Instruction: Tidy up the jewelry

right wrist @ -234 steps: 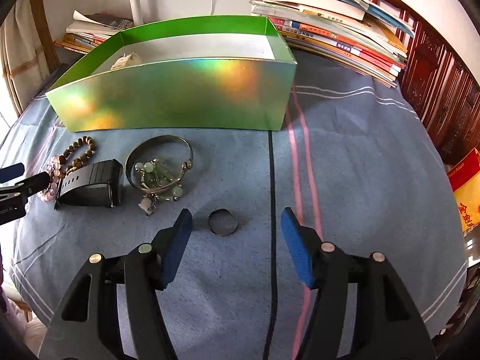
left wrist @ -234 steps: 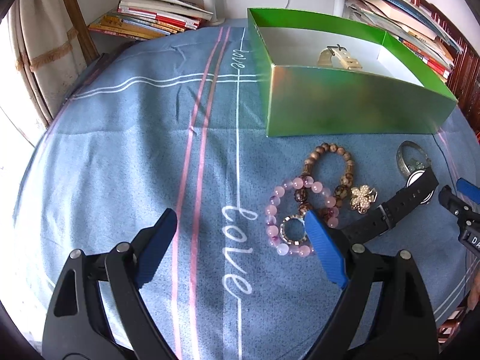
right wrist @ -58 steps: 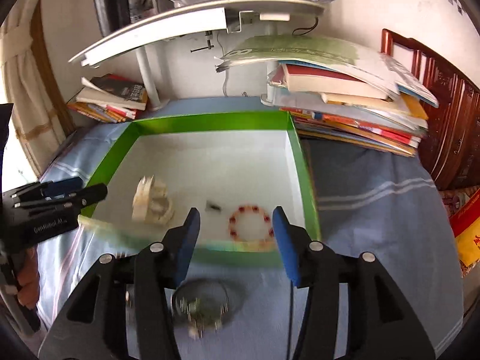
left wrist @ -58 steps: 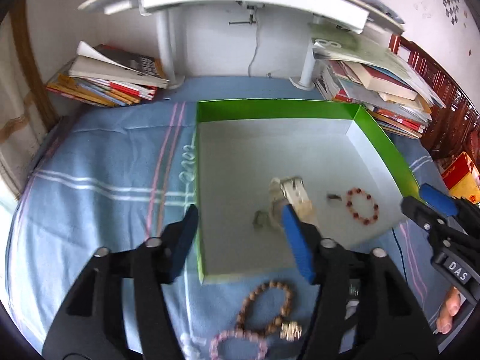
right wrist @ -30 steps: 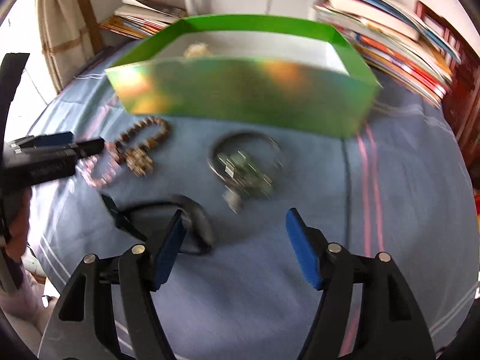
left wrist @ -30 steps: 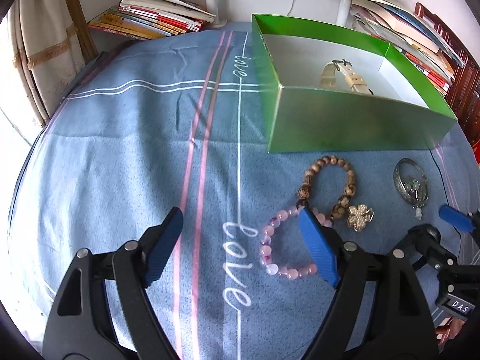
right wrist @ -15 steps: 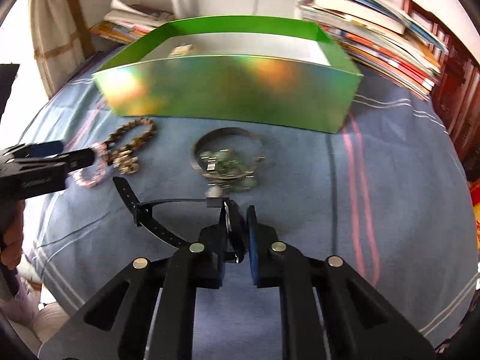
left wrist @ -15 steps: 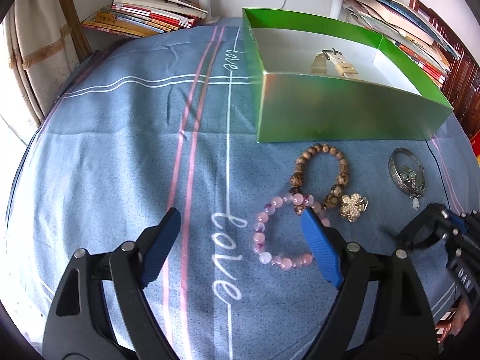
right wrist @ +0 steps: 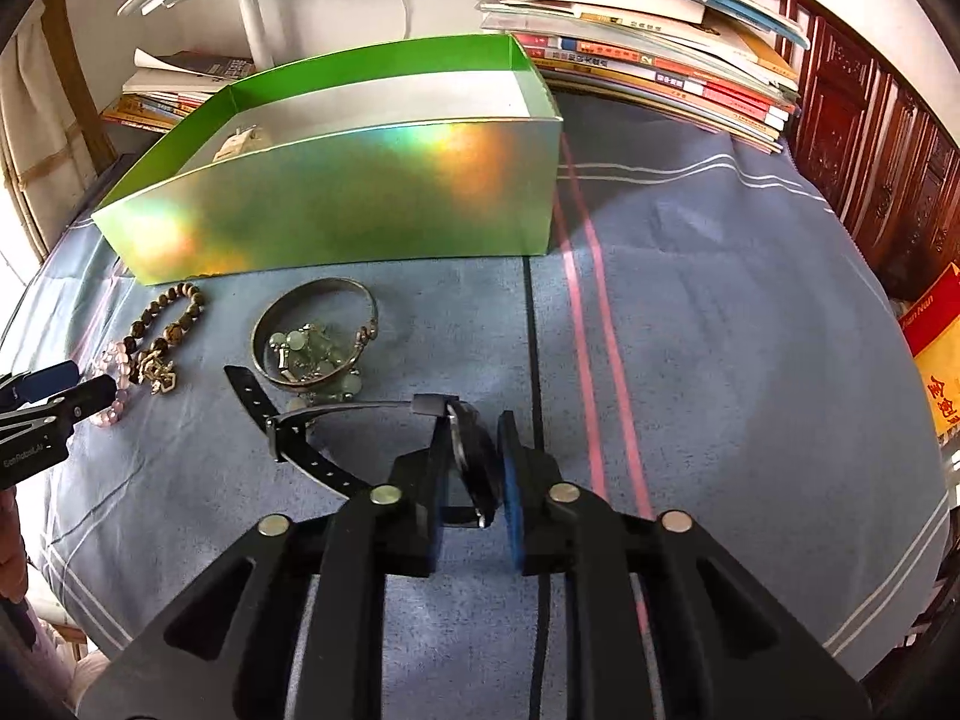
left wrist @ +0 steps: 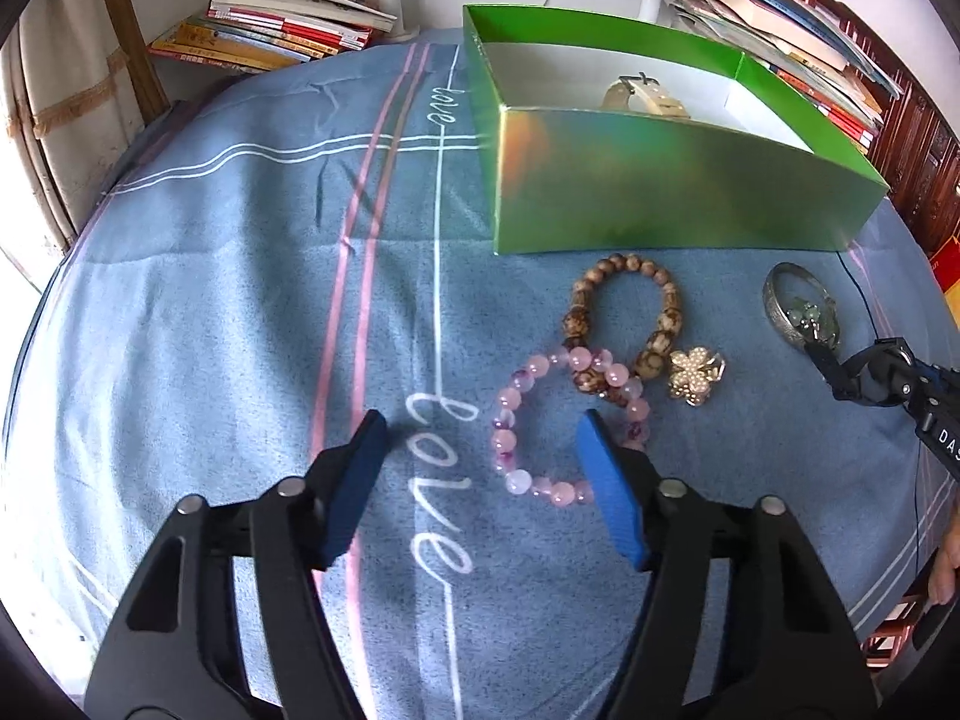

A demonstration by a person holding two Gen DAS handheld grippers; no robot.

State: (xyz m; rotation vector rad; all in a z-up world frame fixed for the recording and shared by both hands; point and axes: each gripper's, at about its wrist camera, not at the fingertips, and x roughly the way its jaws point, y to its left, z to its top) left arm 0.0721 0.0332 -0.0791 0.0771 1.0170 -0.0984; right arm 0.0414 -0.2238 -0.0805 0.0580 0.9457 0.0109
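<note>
My right gripper (right wrist: 474, 426) is shut on the case of a black watch (right wrist: 336, 408), and its jaws are opening slightly. The watch strap trails left, just above the blue cloth. My left gripper (left wrist: 480, 468) hovers low over a pink bead bracelet (left wrist: 510, 414). Its jaws are closing, and the right finger (left wrist: 606, 492) overlaps the bracelet's right side without the pads pressing it. A brown bead bracelet (left wrist: 600, 276), a pearl flower brooch (left wrist: 696, 375) and a silver bangle (right wrist: 312, 306) with green beads lie in front of the green box (left wrist: 660, 192). A beige watch (left wrist: 642, 96) lies inside the box.
Book stacks (right wrist: 648, 54) line the far edge behind the box, and more books (left wrist: 270, 30) lie at the far left. A white shelf post (right wrist: 252, 12) stands at the back. Dark carved wood furniture (right wrist: 888, 138) borders the right side. A hand (left wrist: 945, 564) shows at the right edge.
Within the last second my right gripper closed on the black watch's case and has since shifted slightly with it. My left gripper's jaws have narrowed over the pink bracelet.
</note>
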